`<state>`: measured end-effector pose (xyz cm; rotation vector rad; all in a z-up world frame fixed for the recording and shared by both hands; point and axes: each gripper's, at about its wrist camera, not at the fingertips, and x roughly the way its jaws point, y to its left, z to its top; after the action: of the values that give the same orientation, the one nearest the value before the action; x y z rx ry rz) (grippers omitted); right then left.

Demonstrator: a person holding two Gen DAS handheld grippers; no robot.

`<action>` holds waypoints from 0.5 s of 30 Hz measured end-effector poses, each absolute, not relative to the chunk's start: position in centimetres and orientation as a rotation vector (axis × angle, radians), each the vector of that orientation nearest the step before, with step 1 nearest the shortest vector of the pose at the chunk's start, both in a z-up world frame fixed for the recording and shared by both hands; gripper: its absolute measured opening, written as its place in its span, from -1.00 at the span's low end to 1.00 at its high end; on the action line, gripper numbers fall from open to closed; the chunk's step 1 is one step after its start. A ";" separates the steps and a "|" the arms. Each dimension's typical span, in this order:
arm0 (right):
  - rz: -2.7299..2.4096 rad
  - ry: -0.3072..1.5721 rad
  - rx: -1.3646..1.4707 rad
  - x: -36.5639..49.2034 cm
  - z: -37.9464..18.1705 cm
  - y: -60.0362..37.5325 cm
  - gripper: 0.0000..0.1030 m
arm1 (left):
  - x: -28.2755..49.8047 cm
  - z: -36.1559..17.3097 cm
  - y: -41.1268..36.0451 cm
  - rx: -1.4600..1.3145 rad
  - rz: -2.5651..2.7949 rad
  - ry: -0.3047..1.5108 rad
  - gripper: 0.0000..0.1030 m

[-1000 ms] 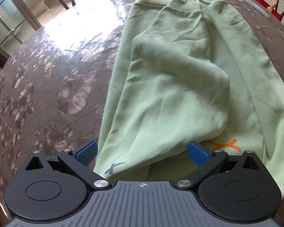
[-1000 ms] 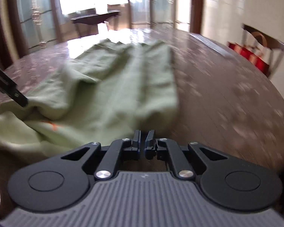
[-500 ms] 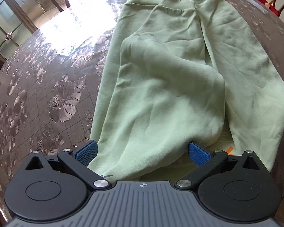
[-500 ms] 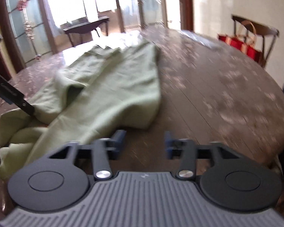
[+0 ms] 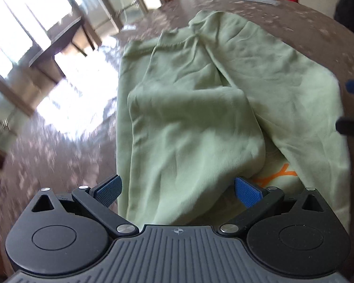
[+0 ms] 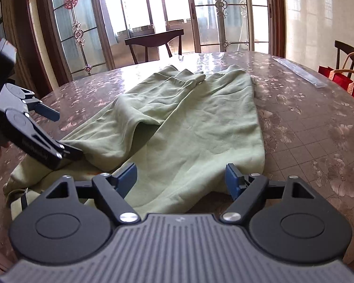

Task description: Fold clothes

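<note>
The pale green sweatshirt (image 6: 200, 127) lies spread on the tabletop (image 6: 318, 122), its ribbed hem and cuff at the far end and its near end closest to both cameras. One sleeve (image 5: 188, 127) is folded lengthwise over the body, forming a raised ridge along the left half of the garment. An orange printed mark (image 5: 279, 174) shows on the lower fabric layer near the near edge, partly covered by the folded sleeve. Fabric bunches loosely at the near left corner in the right wrist view.

The left tongs (image 5: 178, 189) are spread wide apart. Their blue pads (image 5: 247, 192) flank the near end of the folded sleeve, and nothing is clamped between them. In the right wrist view the left tongs (image 6: 56, 136) sit at the garment's left edge, close to the fabric.

The right tongs (image 6: 180, 180) are also spread apart, positioned over the near right corner of the sweatshirt; the fabric passes between the pads without being clamped. Whether the pads touch the cloth cannot be determined.

The tabletop carries a glossy brown floral covering. A dark wooden chair (image 6: 155, 40) stands beyond the far edge, in front of glazed doors (image 6: 87, 23). A red bag (image 6: 342, 80) sits on a chair at the right.
</note>
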<state>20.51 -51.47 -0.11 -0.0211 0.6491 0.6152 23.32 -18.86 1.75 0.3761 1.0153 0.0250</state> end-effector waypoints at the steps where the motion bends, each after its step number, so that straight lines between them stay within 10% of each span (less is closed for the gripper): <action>1: 0.615 0.652 -0.018 20.6 -0.2 -51.5 0.55 | 23.3 1.6 -19.0 0.389 0.009 1.008 1.00; 7: 0.596 0.655 -0.001 20.6 -0.3 -52.1 0.62 | 24.7 -0.7 -18.2 0.272 -0.044 1.118 0.72; 15: 0.577 0.663 0.020 20.5 -0.4 -53.0 0.71 | 25.0 0.6 -13.8 -0.013 0.073 1.091 -0.20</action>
<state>20.53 -52.95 -0.38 0.0202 0.6629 0.5771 24.96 -13.81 0.61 -0.0125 1.0907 0.0730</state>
